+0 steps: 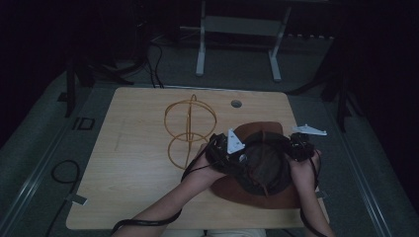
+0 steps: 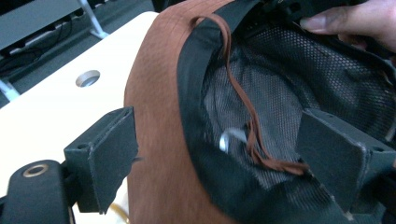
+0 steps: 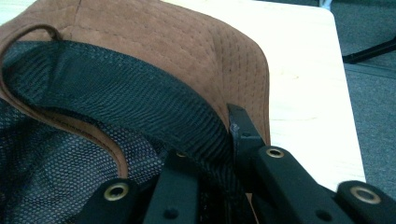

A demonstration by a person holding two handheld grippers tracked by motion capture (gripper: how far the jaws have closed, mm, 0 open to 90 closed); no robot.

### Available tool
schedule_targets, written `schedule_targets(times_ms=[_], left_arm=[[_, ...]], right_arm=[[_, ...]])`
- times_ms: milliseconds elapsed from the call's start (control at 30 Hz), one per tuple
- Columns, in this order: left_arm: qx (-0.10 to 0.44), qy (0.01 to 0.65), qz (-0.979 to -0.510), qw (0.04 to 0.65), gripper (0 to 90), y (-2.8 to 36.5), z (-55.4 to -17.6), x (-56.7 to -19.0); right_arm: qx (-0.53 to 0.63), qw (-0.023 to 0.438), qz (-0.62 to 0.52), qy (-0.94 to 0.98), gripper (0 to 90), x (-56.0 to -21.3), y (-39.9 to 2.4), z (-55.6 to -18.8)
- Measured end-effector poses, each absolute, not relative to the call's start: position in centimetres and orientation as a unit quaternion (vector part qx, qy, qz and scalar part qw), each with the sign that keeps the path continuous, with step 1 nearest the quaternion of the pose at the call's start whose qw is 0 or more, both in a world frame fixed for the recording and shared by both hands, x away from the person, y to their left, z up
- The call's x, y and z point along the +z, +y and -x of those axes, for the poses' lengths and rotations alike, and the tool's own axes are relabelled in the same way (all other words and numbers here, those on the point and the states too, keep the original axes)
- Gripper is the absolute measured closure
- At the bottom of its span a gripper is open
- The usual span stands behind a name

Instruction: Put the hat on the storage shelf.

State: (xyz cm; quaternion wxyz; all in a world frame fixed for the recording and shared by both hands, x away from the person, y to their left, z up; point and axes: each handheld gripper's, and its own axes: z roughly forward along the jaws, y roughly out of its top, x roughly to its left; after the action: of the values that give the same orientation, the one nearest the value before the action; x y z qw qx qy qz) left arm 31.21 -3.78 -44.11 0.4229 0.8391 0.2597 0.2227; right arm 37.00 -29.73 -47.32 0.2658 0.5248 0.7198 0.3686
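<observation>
A brown suede hat (image 1: 257, 196) with a black mesh lining lies crown-down at the table's near right. My left gripper (image 1: 231, 152) is at its left rim. In the left gripper view my left gripper (image 2: 222, 158) stands wide open astride the hat (image 2: 156, 121): one jaw is outside the brim and the other inside the crown, beside a brown cord (image 2: 243, 102). My right gripper (image 1: 299, 147) is at the right rim. In the right gripper view my right gripper (image 3: 210, 140) is shut on the hat (image 3: 154, 37), pinching the black inner band and the brim.
A yellow wire stand of crossed hoops (image 1: 190, 129) rises at mid-table, just left of the hat. A cable hole (image 1: 236, 103) lies behind it in the wooden table (image 1: 133, 168). White frame legs (image 1: 200, 54) stand on the floor beyond. A hand (image 2: 355, 18) is on the far rim.
</observation>
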Motion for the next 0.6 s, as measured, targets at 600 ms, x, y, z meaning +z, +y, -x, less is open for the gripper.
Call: schedule_targets(times_ms=[600], left_arm=[[0.228,0.296,-0.856,0.358,19.2,-8.1,-36.0,-45.9]], right_arm=[[0.389,0.270,-0.521,0.711,83.8,-46.3,-29.6,-35.7]])
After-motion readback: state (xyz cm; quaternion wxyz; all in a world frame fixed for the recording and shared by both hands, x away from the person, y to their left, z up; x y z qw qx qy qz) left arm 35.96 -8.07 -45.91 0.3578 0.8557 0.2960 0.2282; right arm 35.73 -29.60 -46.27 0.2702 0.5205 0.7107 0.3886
